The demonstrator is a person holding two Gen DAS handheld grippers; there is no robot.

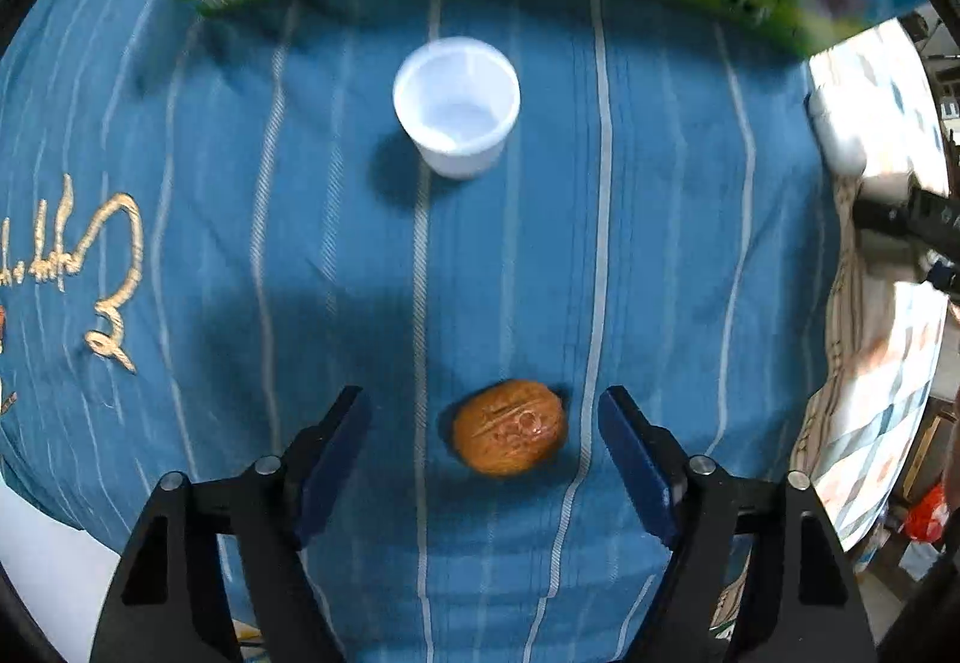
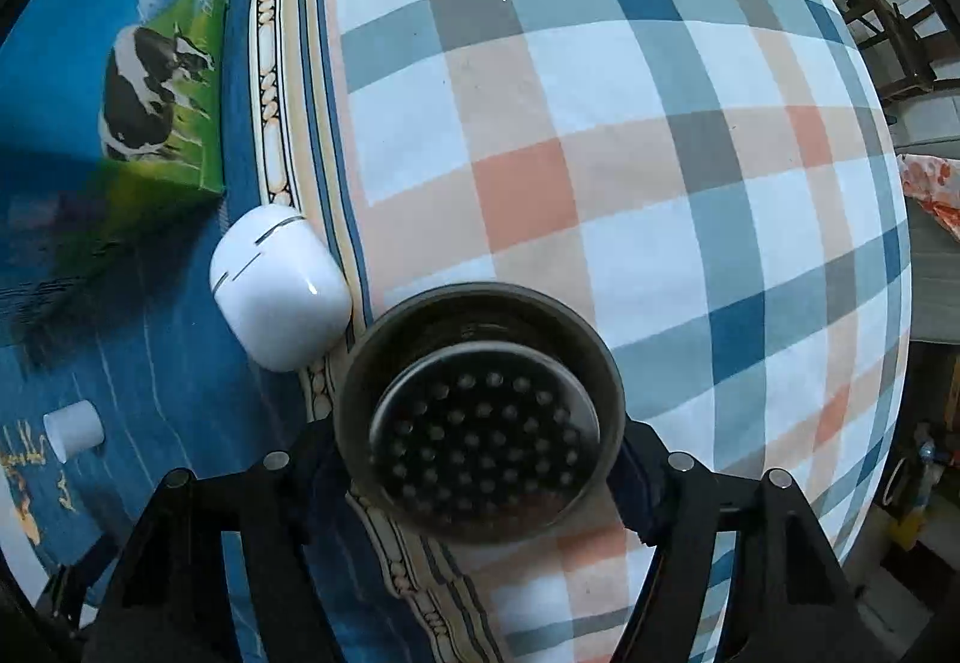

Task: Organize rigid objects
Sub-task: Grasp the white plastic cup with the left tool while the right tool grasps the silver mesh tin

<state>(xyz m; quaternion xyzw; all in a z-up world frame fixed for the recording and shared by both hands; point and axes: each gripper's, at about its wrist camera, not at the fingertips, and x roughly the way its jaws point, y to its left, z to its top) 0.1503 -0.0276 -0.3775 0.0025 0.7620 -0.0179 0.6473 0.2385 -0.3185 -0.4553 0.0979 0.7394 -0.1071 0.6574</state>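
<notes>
Two grippers share the work, and only the left gripper (image 1: 483, 453) is free. Its blue-padded fingers (image 1: 333, 459) are spread wide, and the brown, ridged walnut (image 1: 510, 426) lies right between them, slightly nearer the right-hand pad, touching neither. The nut's long axis runs roughly across the gap from pad to pad, tilted a little, so closing would squeeze it end to end; that looks less secure than a grip across its narrow middle, and a small turn of the wrist may help. Straight ahead of this gripper, well beyond the walnut, stands an upright white plastic cup (image 1: 457, 106), open mouth up and seemingly empty, a likely place for the nut.

Everything rests on a blue striped cloth (image 1: 660, 243) with gold embroidery, soft enough that the hard shell could roll when nudged. A blue and green milk carton printed with a cow (image 2: 150, 81) lies at the far edge.

Meanwhile the right gripper (image 2: 480, 459) is pinching a dark round metal cup with a perforated strainer insert (image 2: 480, 423), held mouth toward the camera above a plaid checked cloth (image 2: 630, 123). Just left of it and slightly ahead sits a smooth white egg-shaped plastic case (image 2: 279, 285), glossy and rigid.
</notes>
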